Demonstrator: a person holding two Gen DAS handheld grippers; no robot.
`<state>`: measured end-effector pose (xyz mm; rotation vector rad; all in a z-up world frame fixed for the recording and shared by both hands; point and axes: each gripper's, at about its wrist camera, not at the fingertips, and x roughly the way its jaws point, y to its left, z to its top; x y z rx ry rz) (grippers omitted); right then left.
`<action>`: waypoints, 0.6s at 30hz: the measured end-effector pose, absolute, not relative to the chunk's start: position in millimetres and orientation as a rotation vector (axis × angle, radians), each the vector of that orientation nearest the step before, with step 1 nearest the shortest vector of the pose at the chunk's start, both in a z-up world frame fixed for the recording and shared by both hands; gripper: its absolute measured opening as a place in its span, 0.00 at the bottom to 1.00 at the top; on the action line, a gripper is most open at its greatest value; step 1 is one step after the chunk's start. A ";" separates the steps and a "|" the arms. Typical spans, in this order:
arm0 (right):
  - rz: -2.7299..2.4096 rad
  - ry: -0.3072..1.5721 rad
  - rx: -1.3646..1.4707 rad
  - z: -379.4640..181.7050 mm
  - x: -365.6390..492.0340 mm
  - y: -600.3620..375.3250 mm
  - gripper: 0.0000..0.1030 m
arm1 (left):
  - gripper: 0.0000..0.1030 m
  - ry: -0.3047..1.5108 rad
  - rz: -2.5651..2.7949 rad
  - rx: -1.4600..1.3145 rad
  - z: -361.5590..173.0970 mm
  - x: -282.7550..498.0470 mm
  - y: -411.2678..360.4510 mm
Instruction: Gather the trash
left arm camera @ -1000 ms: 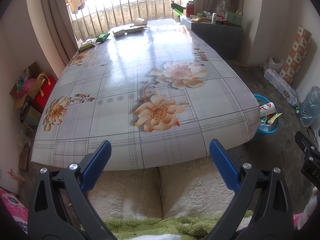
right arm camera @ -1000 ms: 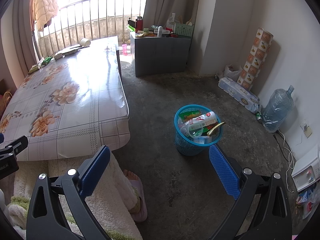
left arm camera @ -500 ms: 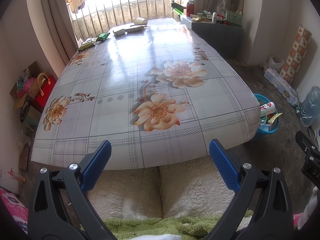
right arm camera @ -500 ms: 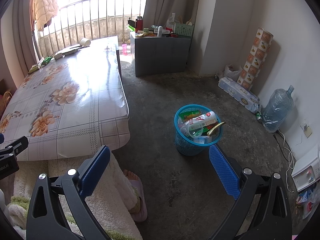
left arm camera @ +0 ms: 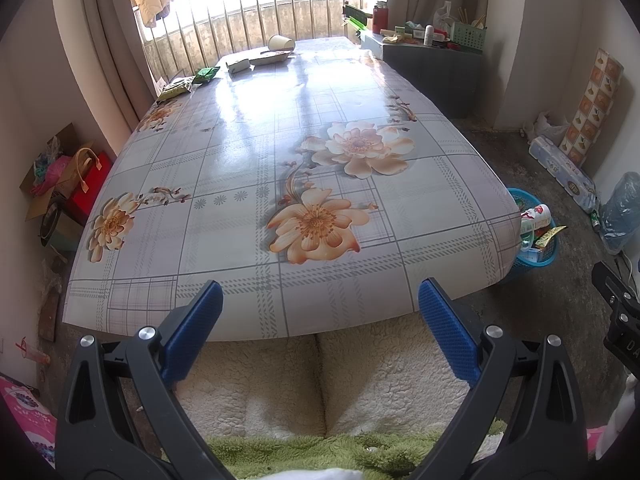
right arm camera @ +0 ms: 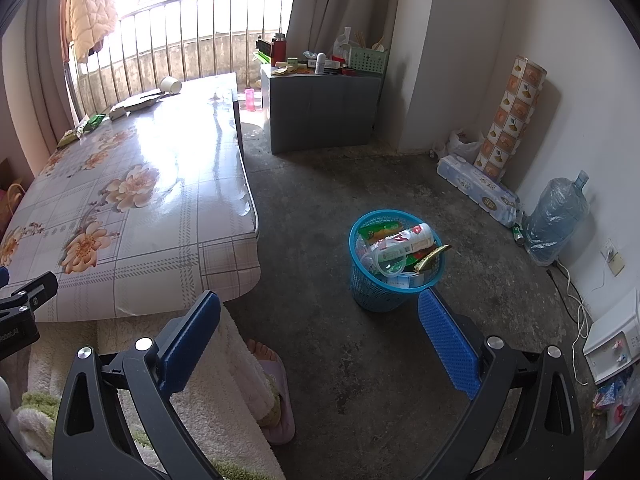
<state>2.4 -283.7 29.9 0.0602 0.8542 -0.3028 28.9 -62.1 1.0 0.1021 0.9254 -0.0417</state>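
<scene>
A blue trash basket (right arm camera: 394, 286) full of bottles and wrappers stands on the concrete floor right of the table; its rim (left arm camera: 548, 248) peeks past the table corner in the left wrist view. At the table's far end lie a tipped paper cup (left arm camera: 281, 43), a flat paper plate (left arm camera: 272, 57), a small carton (left arm camera: 238, 65) and green snack wrappers (left arm camera: 207, 74). My left gripper (left arm camera: 320, 304) is open over the table's near edge, holding nothing. My right gripper (right arm camera: 319, 312) is open above the floor, short of the basket, empty.
The long table with a flowered cloth (left arm camera: 248, 152) fills the left. A person's fleece-covered legs (left arm camera: 320, 376) and a slippered foot (right arm camera: 272, 384) sit below. A grey cabinet (right arm camera: 324, 104), paper-roll packs (right arm camera: 476, 184) and a water jug (right arm camera: 556, 216) line the walls.
</scene>
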 end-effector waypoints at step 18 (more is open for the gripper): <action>-0.300 0.855 0.062 30.8 3.6 -282.5 0.94 | 0.92 0.926 -0.040 0.101 1.1 28.4 -63.0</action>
